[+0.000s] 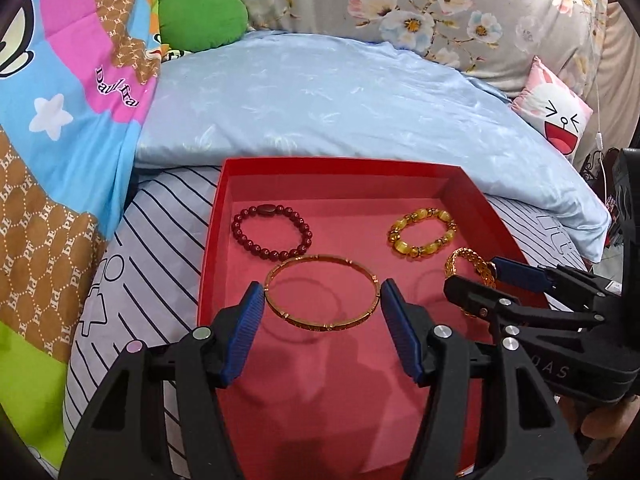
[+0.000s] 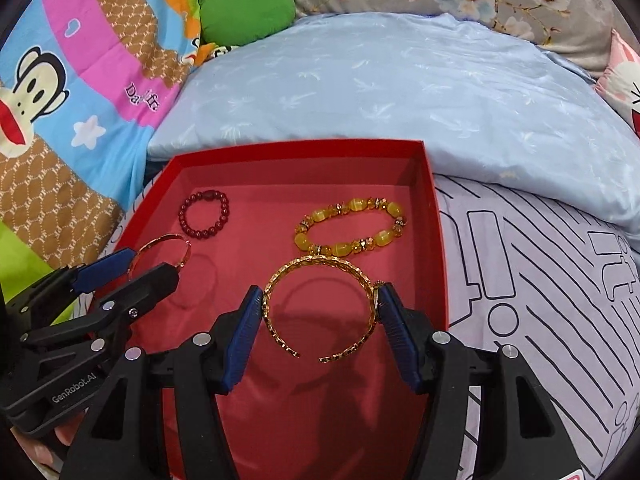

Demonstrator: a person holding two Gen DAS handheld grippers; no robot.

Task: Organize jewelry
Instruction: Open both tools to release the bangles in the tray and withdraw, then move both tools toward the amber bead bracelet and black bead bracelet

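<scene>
- Left gripper (image 1: 322, 294): fingers clamp the plain gold bangle (image 1: 323, 297) across its width, holding it just above the red tray (image 1: 210, 236) floor, judging by its shadow, likely to set it down apart from the rest.
- Right gripper (image 2: 320, 300): fingers pinch the open chain cuff (image 2: 320, 308) the same way, near the tray's right wall.
- Red bead bracelet (image 1: 272, 233) and yellow bead bracelet (image 1: 422, 232) lie farther back in the tray, well apart.
- Tray sits on the bed (image 2: 540, 280); its near edge is hidden behind the grippers.

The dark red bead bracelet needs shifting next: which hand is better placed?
Left, probably. The red bead bracelet lies just beyond the left gripper; the right gripper sits across the red tray. Both grip gold bangles.
</scene>
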